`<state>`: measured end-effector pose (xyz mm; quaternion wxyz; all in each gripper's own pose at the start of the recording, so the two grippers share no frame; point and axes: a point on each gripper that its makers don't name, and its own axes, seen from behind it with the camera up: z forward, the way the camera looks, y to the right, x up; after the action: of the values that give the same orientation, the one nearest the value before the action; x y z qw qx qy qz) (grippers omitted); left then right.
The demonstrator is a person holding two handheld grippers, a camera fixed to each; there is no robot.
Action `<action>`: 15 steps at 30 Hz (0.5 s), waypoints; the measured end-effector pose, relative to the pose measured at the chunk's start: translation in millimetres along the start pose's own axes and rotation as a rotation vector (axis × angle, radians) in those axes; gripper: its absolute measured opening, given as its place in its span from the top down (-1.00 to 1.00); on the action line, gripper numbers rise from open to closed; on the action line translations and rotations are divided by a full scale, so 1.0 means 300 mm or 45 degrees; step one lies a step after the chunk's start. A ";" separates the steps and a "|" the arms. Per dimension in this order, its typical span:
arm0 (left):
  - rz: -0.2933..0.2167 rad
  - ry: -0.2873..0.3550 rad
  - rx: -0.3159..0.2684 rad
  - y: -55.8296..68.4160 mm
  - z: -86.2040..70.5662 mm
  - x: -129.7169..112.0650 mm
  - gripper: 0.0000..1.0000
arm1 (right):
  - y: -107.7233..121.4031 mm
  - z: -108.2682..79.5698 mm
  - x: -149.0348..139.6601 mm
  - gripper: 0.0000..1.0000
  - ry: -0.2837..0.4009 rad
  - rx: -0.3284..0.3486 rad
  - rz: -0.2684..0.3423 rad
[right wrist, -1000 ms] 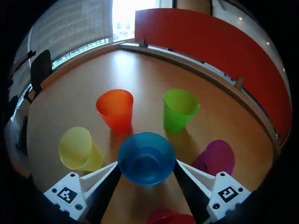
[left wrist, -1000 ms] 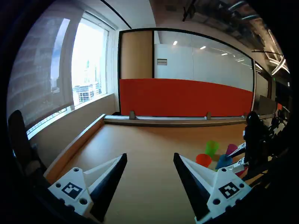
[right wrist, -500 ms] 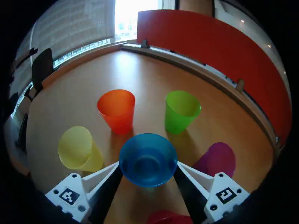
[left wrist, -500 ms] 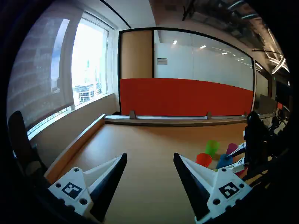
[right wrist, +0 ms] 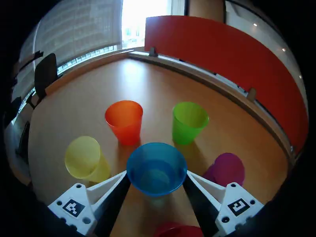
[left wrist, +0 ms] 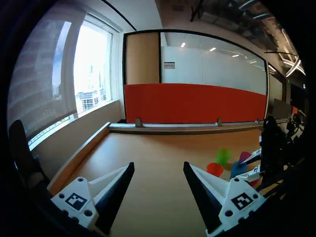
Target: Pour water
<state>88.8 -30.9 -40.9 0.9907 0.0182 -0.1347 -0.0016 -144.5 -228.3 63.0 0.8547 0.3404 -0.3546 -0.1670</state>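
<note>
The wooden worktop (right wrist: 158, 85) took up most of the right gripper view, running from the lower edge up to a long red partition (right wrist: 237, 51) across the upper right. In the left gripper view a bright window (left wrist: 93, 79) stood at the upper left, and a dark chair (left wrist: 19, 150) sat at the far left edge.

Your left tongs (left wrist: 158, 185) were spread wide at the bottom of the left gripper view. They gripped nothing, and bare worktop showed between the two fingers.

Your right tongs (right wrist: 156, 175) sat at the bottom centre of the right gripper view, closed around the blue cup (right wrist: 157, 170) with one finger against each side of it. The cup stood upright with its mouth open to the camera. It seemed to hold some clear liquid, though you could not tell that for sure, nor whether its base touched the worktop.

Above the blue cup, the orange cup (right wrist: 124, 120) stood upper left of centre and the green cup (right wrist: 189, 121) upper right of centre, both upright and apart from each other. The yellow cup (right wrist: 85, 160) stood at the lower left, just beside the left finger. The purple cup (right wrist: 226, 169) stood at the lower right, near the right finger. The rim of a red cup (right wrist: 177, 230) showed at the very bottom edge, between the fingers.
</note>
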 end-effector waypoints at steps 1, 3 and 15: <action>0.002 0.002 -0.003 0.004 0.002 0.003 -0.84 | 0.002 -0.005 0.007 -0.79 0.010 -0.001 0.004; 0.006 0.005 -0.010 0.011 0.005 0.010 -0.84 | 0.005 -0.014 0.021 -0.79 0.030 -0.002 0.011; 0.045 0.040 -0.074 0.083 0.033 0.078 -0.84 | 0.024 -0.132 0.142 -0.78 0.203 -0.025 0.007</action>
<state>108.6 -6.5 -24.2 0.9927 -0.0130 -0.1193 0.0122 -86.1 -227.2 68.6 0.8839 0.3434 -0.2848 -0.1406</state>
